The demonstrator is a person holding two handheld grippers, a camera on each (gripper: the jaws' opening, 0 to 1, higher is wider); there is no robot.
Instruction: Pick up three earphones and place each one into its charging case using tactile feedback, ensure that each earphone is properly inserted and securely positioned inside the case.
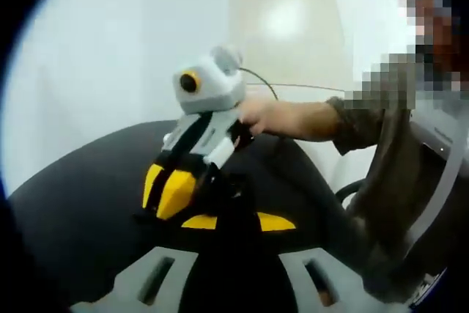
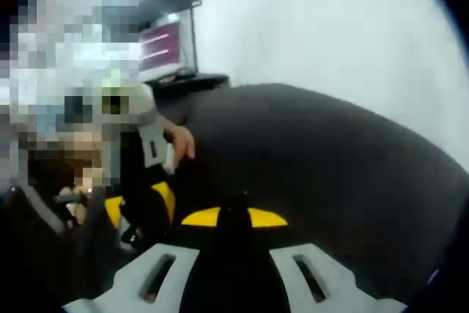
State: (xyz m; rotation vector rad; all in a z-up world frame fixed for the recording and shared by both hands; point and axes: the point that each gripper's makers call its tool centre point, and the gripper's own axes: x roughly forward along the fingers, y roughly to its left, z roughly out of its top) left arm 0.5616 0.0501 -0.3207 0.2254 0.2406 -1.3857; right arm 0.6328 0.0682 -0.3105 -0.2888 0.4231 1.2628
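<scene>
In the left gripper view the left tongs (image 1: 236, 222) rise from the bottom edge as two grey arms tipped with yellow pads (image 1: 277, 222), and those pads sit close together with only a thin dark sliver between them, so the tongs stand narrow; whether anything is pinched there cannot be told, since the spot is dark against the black surface (image 1: 80, 203). Just beyond them the right tongs (image 1: 170, 192) come down at a slant from upper right to lower left, grey body uppermost and yellow tips touching or nearly touching the surface; their tips lie side by side, and how wide they stand cannot be told from this angle. A hand (image 1: 258, 113) grips that tool from the right, with an olive sleeve (image 1: 359, 119) behind it. In the right gripper view the right tongs (image 2: 233, 217) likewise show yellow pads nearly meeting over the dark surface (image 2: 330, 159), with a small dark shape at the gap that is too blurred to name. To their left the left tongs (image 2: 139, 207) stand near, held by a hand (image 2: 179, 141). A lit monitor (image 2: 163, 48) sits behind the surface. No earphone or case can be made out, so its axis cannot be told.
</scene>
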